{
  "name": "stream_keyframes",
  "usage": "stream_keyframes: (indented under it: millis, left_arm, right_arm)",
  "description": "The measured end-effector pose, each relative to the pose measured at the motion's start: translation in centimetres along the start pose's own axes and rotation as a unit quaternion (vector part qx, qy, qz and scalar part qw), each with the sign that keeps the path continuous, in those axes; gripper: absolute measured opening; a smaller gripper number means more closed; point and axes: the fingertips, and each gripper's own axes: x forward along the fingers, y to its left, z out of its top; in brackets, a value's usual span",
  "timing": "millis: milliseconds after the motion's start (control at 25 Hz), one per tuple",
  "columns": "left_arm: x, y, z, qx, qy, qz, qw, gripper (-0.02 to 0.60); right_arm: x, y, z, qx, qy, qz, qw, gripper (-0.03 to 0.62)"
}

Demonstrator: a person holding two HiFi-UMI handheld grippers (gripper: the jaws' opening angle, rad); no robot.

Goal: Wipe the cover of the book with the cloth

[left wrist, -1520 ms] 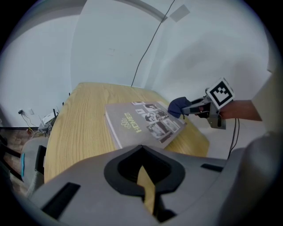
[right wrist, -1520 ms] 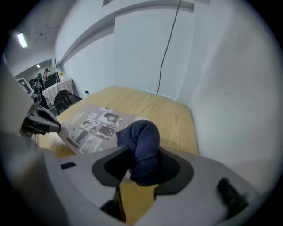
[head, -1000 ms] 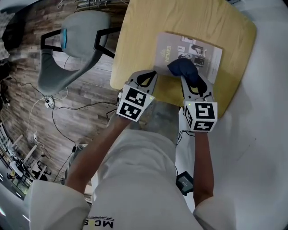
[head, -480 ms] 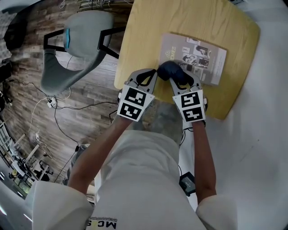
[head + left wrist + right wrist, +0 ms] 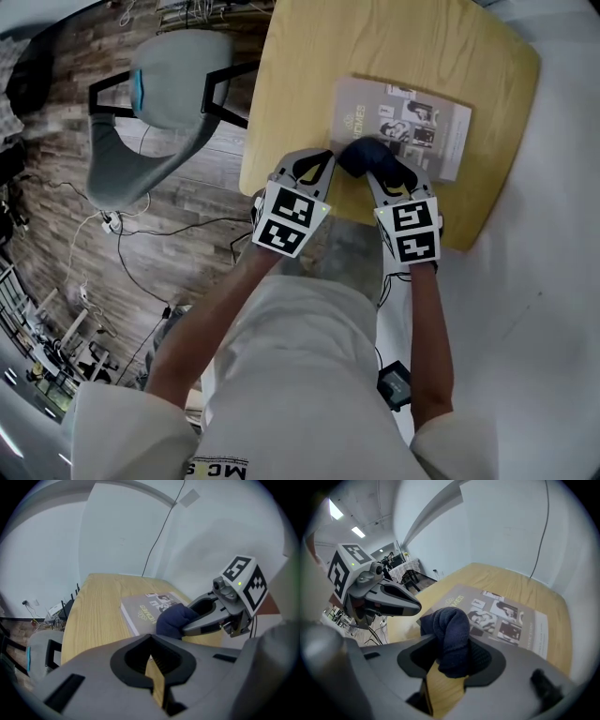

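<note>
A grey book [image 5: 412,122] with photos on its cover lies on the round wooden table [image 5: 309,66]. My right gripper [image 5: 373,169] is shut on a bunched dark blue cloth [image 5: 364,155], which rests on the near left part of the cover. In the right gripper view the cloth [image 5: 450,627] bulges between the jaws over the book [image 5: 506,616]. My left gripper [image 5: 326,156] is shut and holds nothing; its tip sits at the book's near left corner, close beside the cloth. The left gripper view shows the book [image 5: 145,609], the cloth [image 5: 174,620] and the right gripper [image 5: 220,616].
A grey chair [image 5: 159,75] stands left of the table on the wood floor, with cables [image 5: 122,225] trailing near it. The table's near edge [image 5: 356,211] runs just below both grippers. A white surface [image 5: 544,234] lies to the right.
The right gripper slid the cloth left across the near part of the cover, then a little back to the right. The left gripper stayed at the book's corner.
</note>
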Motion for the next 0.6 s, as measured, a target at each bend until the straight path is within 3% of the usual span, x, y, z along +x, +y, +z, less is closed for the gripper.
stream_keyframes:
  millis: [600]
  left_arm:
    - [2.4, -1.2, -0.8, 0.036, 0.035, -0.014, 0.9986, 0.009]
  right_arm:
    - [-4.4, -9.6, -7.1, 0.082, 0.025, -0.092, 0.992, 0.181]
